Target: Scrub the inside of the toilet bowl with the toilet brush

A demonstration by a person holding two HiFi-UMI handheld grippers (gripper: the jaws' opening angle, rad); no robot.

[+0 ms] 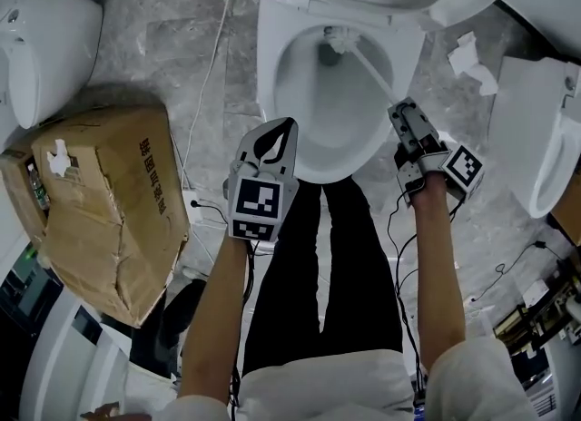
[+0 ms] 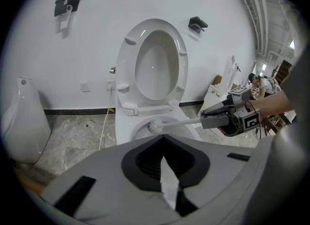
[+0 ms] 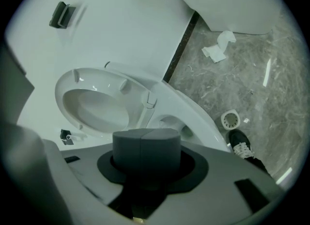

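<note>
The white toilet bowl stands at the top of the head view with its seat and lid raised. The brush head rests inside the bowl near the back, and its white handle slants down to the right. My right gripper is shut on that handle at the bowl's right rim. In the right gripper view the handle's dark grey end sits between the jaws. My left gripper hovers over the bowl's front left rim, tips together. A thin white sliver shows between its jaws; I cannot tell what it is.
A torn cardboard box lies on the floor to the left, with a white fixture behind it. A second toilet stands at the right, with crumpled tissue near it. A cable runs along the marble floor. The person's legs face the bowl.
</note>
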